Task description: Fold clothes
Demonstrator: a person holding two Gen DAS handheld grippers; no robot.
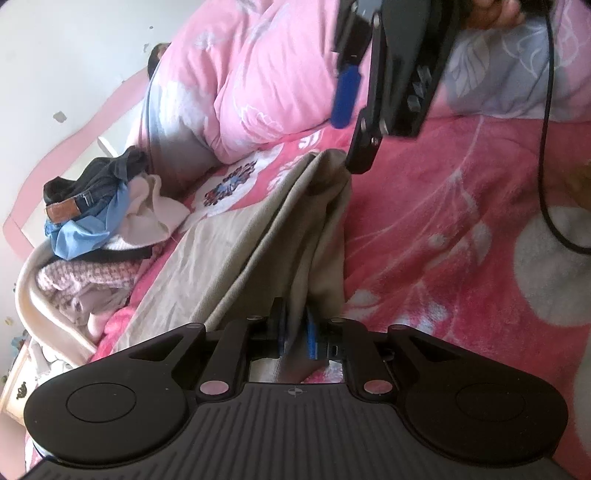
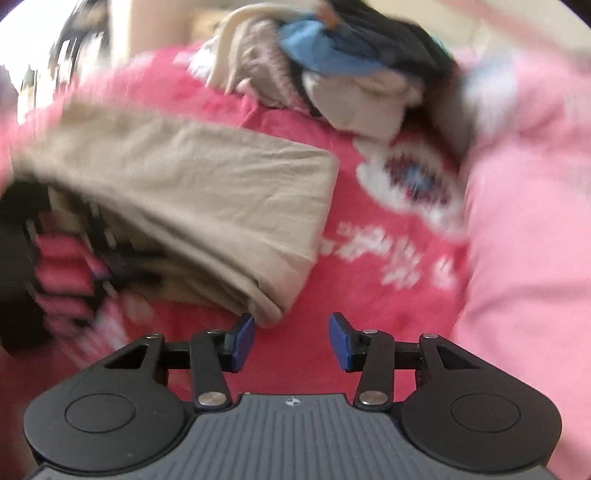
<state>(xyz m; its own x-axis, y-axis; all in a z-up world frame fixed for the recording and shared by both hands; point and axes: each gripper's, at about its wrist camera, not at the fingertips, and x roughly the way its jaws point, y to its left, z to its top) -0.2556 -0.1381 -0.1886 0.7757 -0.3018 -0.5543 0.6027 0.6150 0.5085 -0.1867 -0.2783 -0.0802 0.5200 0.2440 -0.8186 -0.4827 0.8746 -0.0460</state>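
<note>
The beige trousers lie on the pink blanket of a bed, folded along their length so that the layers make a long band. The left gripper has its jaws pressed together on a fold of this cloth, which comes up between the 2 blue pads. In the left wrist view the right gripper hangs above the far end of the trousers, near it, and I cannot tell if it touches; a hand holds it at the top edge and a black cable runs down from it. In the right wrist view, which is blurred, the right gripper has its jaws spread, with only blanket between them; the corner of the trousers is just beside its left pad. A pile of clothes lies at the edge of the bed, apart from the trousers, and a light pink quilt is bunched behind.
</note>
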